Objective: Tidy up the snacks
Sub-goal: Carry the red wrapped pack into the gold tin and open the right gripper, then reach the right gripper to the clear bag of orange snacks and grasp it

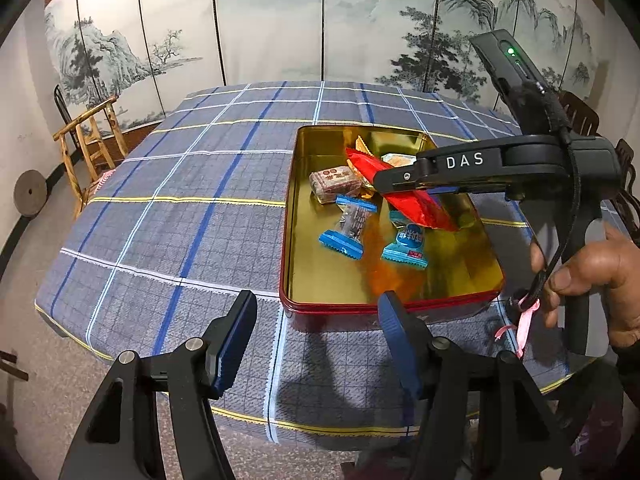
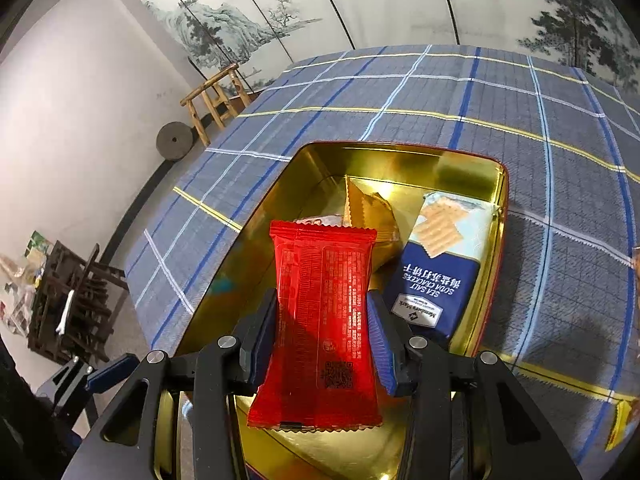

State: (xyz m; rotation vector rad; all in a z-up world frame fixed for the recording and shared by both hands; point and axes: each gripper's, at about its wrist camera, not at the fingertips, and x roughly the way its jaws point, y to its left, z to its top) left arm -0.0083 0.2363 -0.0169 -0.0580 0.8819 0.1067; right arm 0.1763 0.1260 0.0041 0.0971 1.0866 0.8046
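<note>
My right gripper [image 2: 326,332] has its blue pads clenched on a glossy red plastic snack packet [image 2: 324,320], pinching it at its waist so the wrapper stands up between the fingers. From the left wrist view I see that same packet [image 1: 404,190] hanging slanted over the rectangular gold-lined tin with red outer walls [image 1: 320,280], its lower end down near the tin's right wall; whether it touches the floor I cannot tell. A hand [image 1: 592,276] grips the right gripper's handle.

My left gripper [image 1: 316,344] is released, nothing between its 2 blue pads, hovering at the near edge of the tin above the blue-grey checked tablecloth [image 1: 180,184].

Inside the tin lie 2 clear sweets with blue crimped ends [image 1: 350,226], side by side near the middle, a brown printed block-shaped snack [image 1: 334,184] beyond them, a gold foil wrapper [image 2: 368,208], and a navy-and-white soda cracker pack [image 2: 436,268] against the right wall. A wooden chair [image 1: 90,148] stands at the table's far left.
</note>
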